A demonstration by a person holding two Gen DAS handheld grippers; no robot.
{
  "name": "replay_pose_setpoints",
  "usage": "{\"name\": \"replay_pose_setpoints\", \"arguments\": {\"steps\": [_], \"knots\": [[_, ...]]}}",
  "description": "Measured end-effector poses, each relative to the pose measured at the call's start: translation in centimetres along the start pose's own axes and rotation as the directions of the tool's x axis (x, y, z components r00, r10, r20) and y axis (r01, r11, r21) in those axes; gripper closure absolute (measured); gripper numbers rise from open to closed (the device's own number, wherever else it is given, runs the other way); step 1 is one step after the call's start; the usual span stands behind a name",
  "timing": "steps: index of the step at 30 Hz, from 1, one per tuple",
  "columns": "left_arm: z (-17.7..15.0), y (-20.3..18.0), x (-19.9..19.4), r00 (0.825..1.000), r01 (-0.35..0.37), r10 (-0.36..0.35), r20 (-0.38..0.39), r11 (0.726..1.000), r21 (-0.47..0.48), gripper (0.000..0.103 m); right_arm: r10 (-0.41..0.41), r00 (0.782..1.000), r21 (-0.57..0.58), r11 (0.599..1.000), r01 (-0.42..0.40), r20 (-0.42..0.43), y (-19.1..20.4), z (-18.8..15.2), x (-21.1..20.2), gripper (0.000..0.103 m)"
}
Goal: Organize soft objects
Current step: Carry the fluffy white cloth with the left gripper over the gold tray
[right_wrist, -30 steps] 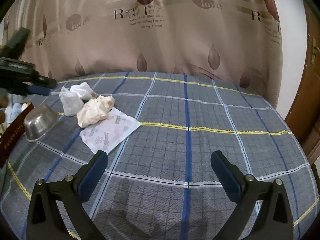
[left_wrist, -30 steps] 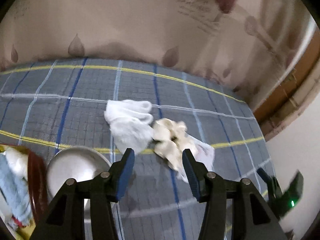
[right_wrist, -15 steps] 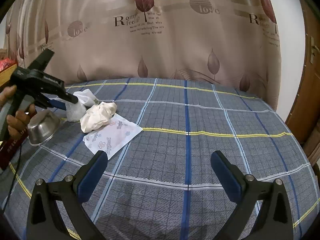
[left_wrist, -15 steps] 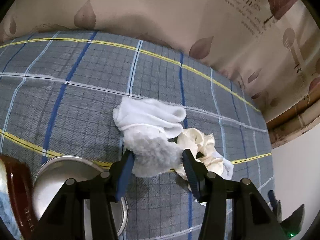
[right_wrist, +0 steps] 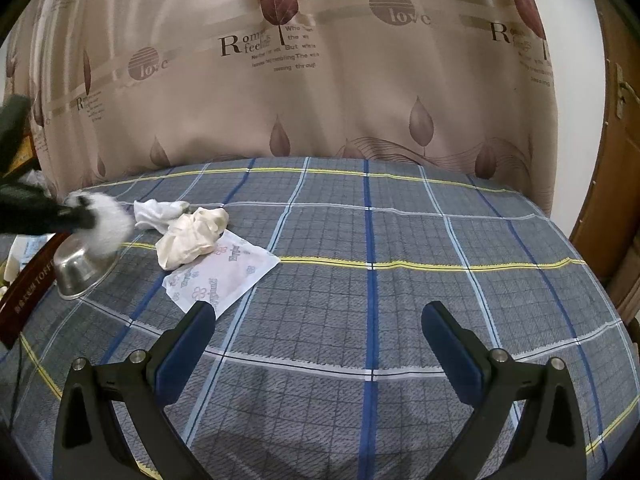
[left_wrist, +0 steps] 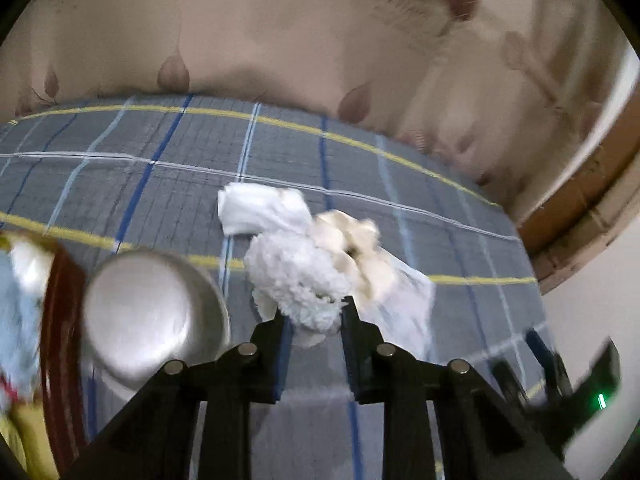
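My left gripper [left_wrist: 314, 320] has a fluffy white cloth [left_wrist: 300, 280] pinched between its blue pads, and its jaws are closing on it. In the right wrist view that cloth [right_wrist: 110, 228] hangs off the checked bedspread, just above a steel bowl [right_wrist: 80, 268]. A smooth white cloth [left_wrist: 260, 208] and a crumpled cream cloth [left_wrist: 352, 240] lie on the bedspread beyond it. The cream one partly rests on a flat printed white packet [right_wrist: 224, 276]. My right gripper [right_wrist: 318, 332] stands open over bare bedspread, well to the right of the pile, with nothing between its fingers.
The steel bowl [left_wrist: 148, 312] sits upside down to the left of the pile. A dark red box [left_wrist: 60, 340] at the far left holds a light blue cloth [left_wrist: 20, 320] and other soft things. A curtain [right_wrist: 320, 80] hangs behind the bed and a wooden door [right_wrist: 616, 200] stands at the right.
The left gripper's jaws have come together on the fluffy white cloth and drawn it back from the pile, up off the bed toward the bowl. The right gripper has stayed put.
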State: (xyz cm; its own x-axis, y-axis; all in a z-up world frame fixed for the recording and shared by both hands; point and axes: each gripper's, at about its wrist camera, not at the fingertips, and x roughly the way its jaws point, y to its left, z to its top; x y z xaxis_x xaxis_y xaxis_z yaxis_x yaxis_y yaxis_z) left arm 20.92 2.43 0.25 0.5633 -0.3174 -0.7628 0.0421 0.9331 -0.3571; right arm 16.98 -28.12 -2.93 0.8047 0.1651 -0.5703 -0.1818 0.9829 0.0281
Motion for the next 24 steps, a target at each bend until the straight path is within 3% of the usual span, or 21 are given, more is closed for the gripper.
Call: {"name": "replay_pose_setpoints", "arguments": {"steps": [5,11,18,24], "knots": [[-5.1,-1.5,-5.3,0.998,0.023,-0.025,0.054,0.999,0.027,0.08,-0.003,1.0,0.0,1.0,0.003,-0.002,-0.1,0.0,0.0,0.0],[-10.4,-0.8,-10.7,0.994,-0.009,0.007,0.107,1.0,0.021,0.08,-0.02,1.0,-0.002,1.0,0.02,-0.011,-0.1,0.0,0.3,0.0],[-14.9,4.4,-16.2,0.987,-0.066,0.079,0.138,0.993,-0.099,0.08,-0.043,0.999,-0.01,0.999,0.043,-0.033,0.1,-0.1,0.7,0.0],[-16.4,9.3,-19.9,0.972,-0.105,0.146,0.185,0.97,-0.219,0.08,-0.067,0.996,-0.016,0.998,0.067,-0.059,0.1,-0.2,1.2,0.0]]}}
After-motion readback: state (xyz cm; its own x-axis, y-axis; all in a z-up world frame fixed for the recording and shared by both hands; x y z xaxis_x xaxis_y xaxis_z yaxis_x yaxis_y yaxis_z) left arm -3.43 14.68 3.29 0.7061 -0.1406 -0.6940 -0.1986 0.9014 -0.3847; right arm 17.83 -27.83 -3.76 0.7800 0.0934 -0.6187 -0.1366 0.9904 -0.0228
